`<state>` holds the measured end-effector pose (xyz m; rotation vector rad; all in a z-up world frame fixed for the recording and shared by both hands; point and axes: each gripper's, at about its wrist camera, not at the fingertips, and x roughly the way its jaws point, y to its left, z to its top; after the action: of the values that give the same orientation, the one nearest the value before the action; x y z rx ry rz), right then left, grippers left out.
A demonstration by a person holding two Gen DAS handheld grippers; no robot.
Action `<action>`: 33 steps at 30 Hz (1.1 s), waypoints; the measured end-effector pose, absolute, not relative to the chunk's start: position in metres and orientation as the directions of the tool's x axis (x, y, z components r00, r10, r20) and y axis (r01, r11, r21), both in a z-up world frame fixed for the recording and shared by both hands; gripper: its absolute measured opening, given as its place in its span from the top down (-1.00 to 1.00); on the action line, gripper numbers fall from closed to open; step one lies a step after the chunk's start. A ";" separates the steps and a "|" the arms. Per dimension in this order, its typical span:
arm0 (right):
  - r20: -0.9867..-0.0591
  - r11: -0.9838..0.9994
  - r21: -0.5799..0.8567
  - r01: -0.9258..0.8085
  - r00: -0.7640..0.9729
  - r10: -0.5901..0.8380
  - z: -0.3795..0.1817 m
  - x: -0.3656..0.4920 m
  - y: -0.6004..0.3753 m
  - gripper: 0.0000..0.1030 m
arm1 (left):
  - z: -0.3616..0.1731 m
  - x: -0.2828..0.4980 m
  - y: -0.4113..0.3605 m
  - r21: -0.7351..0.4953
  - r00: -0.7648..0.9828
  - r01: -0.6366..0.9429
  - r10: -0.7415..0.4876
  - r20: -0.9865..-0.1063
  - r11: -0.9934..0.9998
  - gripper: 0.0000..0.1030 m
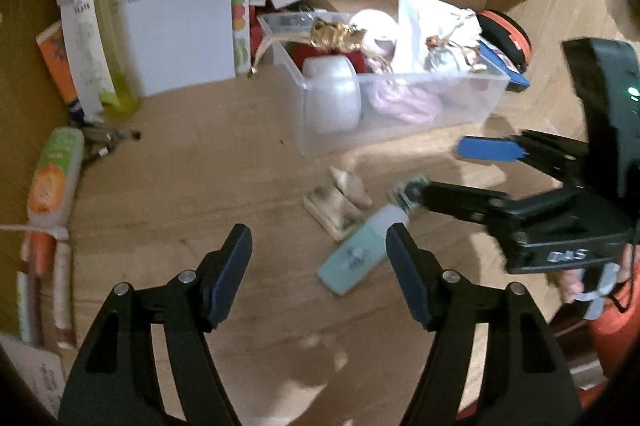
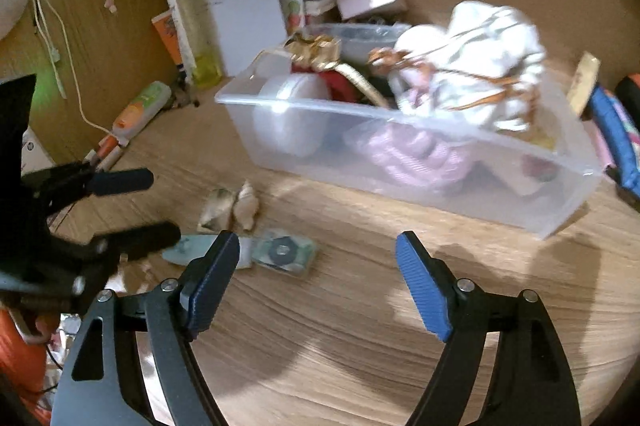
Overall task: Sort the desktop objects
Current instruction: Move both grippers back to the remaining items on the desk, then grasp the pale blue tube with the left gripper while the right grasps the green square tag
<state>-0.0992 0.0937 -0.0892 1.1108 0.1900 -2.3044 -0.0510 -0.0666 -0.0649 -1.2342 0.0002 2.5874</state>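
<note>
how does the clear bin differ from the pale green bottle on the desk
The clear bin is see-through, large and stands upright, packed with things; the pale green bottle is opaque, far smaller and lies flat on its side. The clear bin sits farther back on the desk; the pale green bottle lies near the left hand-held gripper. Both rest on the wooden desk, and no hand-held gripper holds either.

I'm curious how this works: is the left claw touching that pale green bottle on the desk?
Cannot tell. In the left wrist view the open left claw has one finger overlapping the pale green bottle; no view shows contact or a gap.
</note>
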 end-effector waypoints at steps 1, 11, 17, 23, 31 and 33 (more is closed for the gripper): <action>-0.762 -0.831 0.102 0.547 -0.495 -0.419 -0.092 -0.100 0.089 -0.51 | -0.066 -0.048 -0.067 -0.116 -0.596 -0.244 0.244 -0.765 -0.963 -0.34; -0.780 -0.827 0.093 0.554 -0.476 -0.406 -0.101 -0.107 0.075 -0.13 | -0.077 -0.049 -0.059 -0.090 -0.567 -0.272 0.235 -0.789 -0.958 -0.34; -0.795 -0.837 0.115 0.534 -0.456 -0.400 -0.105 -0.111 0.089 0.05 | -0.083 -0.054 -0.045 -0.087 -0.545 -0.299 0.245 -0.802 -0.950 -0.34; -0.793 -0.833 0.051 0.550 -0.485 -0.369 -0.107 -0.106 0.096 0.17 | -0.084 -0.057 -0.034 -0.089 -0.535 -0.320 0.257 -0.805 -0.943 -0.34; -0.790 -0.804 0.030 0.594 -0.479 -0.383 -0.107 -0.107 0.086 0.40 | -0.083 -0.060 -0.019 -0.059 -0.530 -0.348 0.248 -0.811 -0.936 0.14; -0.788 -0.801 0.050 0.596 -0.470 -0.399 -0.107 -0.109 0.089 0.40 | -0.084 -0.059 -0.016 -0.016 -0.553 -0.333 0.209 -0.807 -0.943 0.40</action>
<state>-0.1088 0.0889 -0.1071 1.1282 0.3108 -2.2622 -0.0589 -0.0155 -0.0838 -1.2809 0.1983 2.5179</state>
